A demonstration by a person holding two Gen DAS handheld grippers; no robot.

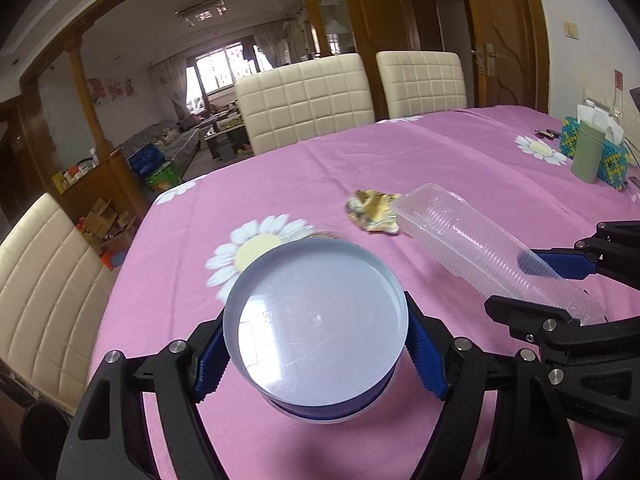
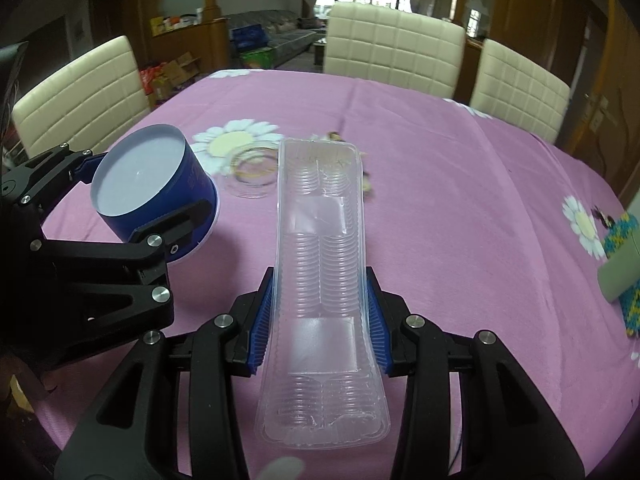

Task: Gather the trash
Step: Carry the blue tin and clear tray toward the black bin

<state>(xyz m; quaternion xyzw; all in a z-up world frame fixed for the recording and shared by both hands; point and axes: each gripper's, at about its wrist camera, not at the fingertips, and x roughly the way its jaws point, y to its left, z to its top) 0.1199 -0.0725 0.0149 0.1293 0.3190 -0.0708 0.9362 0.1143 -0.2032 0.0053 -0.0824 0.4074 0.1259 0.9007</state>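
Note:
My left gripper (image 1: 316,356) is shut on a blue round tub (image 1: 316,324) with a pale bottom facing the camera, held above the pink tablecloth; the tub also shows in the right wrist view (image 2: 156,188). My right gripper (image 2: 320,320) is shut on a long clear plastic tray (image 2: 320,272), tilted up over the table; the tray also shows in the left wrist view (image 1: 480,248). A crumpled gold wrapper (image 1: 372,212) lies on the table beyond the tray. A clear round lid (image 2: 252,176) lies by a daisy print.
The table (image 2: 460,200) has a pink daisy cloth. Cream chairs (image 1: 308,100) stand around it. A green cylinder (image 1: 588,152) and a beaded tissue box (image 1: 612,160) stand at the right edge.

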